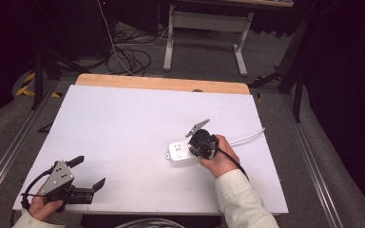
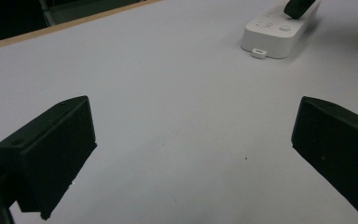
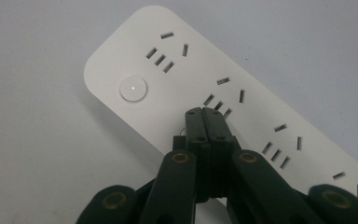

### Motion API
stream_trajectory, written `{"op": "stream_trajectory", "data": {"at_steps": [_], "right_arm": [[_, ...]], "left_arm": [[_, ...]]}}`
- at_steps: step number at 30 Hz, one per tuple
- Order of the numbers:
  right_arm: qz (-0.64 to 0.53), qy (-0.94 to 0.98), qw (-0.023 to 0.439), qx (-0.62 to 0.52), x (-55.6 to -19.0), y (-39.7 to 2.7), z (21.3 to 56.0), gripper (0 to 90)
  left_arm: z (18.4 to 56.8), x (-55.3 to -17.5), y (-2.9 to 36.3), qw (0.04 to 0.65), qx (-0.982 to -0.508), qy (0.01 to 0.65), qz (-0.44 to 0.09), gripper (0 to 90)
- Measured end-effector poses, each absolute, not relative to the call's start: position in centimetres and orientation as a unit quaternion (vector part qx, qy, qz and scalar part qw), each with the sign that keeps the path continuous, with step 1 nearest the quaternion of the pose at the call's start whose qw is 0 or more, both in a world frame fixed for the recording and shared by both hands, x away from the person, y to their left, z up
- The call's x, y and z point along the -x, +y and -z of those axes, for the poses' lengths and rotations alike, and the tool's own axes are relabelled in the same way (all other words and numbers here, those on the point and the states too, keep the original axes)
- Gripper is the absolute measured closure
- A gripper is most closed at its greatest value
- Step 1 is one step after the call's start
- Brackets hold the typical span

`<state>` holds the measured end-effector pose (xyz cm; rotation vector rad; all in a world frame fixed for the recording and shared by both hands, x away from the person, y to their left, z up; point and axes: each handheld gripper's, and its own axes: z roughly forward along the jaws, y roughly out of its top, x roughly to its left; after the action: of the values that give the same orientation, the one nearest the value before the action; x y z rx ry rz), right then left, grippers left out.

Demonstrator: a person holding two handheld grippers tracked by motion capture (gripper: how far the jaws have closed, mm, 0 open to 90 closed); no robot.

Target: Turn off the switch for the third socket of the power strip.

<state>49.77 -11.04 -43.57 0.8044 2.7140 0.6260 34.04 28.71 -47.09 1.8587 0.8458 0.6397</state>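
Note:
A white power strip [image 1: 177, 153] lies flat on the white table [image 1: 123, 123], right of centre, with its white cord [image 1: 248, 137] running off to the right. My right gripper [image 1: 196, 145] points down over it, shut. In the right gripper view the joined tips [image 3: 208, 115] hover just over the strip's [image 3: 191, 65] second socket group, beside the round button [image 3: 133, 88]. My left gripper [image 1: 88, 173] rests at the near left corner, open, with bare table between its jaws [image 2: 193, 149]. Its camera sees the strip [image 2: 270, 35] far off.
A wooden strip [image 1: 161, 83] borders the table's far edge. Beyond it are loose cables [image 1: 128, 57] on the floor and a white desk frame [image 1: 204, 28]. Metal rails run along both sides of the table.

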Motion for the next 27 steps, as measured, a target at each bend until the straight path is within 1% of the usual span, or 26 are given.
{"op": "stream_trajectory", "data": {"at_steps": [3, 12, 15, 18, 20, 23, 27], "right_arm": [[-0.217, 0.928, 0.115, -0.28, -49.9, -11.1, 43.6, 90.0], [-0.218, 0.927, 0.117, -0.281, -49.8, -11.1, 43.6, 90.0], [-0.237, 0.926, 0.101, -0.278, -49.8, -10.9, 43.8, 90.0], [-0.22, 0.93, 0.128, -0.267, -49.5, -10.3, 43.8, 90.0], [-0.215, 0.93, 0.137, -0.266, -49.3, -10.1, 43.8, 90.0], [-0.228, 0.926, 0.124, -0.273, -49.4, -10.4, 43.8, 90.0], [-0.234, 0.924, 0.117, -0.279, -49.5, -10.6, 43.8, 90.0]], "left_arm": [[47.1, -34.1, 28.7, 0.479, -0.762, 0.346, -0.263, 0.2], [47.1, -34.1, 28.7, 0.479, -0.764, 0.343, -0.263, 0.2], [47.1, -34.1, 28.7, 0.479, -0.764, 0.345, -0.26, 0.2], [47.1, -34.1, 28.7, 0.478, -0.765, 0.343, -0.263, 0.2], [47.1, -34.1, 28.7, 0.48, -0.763, 0.345, -0.262, 0.2], [47.1, -34.1, 28.8, 0.48, -0.763, 0.344, -0.263, 0.2], [47.1, -34.1, 28.7, 0.48, -0.763, 0.347, -0.258, 0.2]]}}
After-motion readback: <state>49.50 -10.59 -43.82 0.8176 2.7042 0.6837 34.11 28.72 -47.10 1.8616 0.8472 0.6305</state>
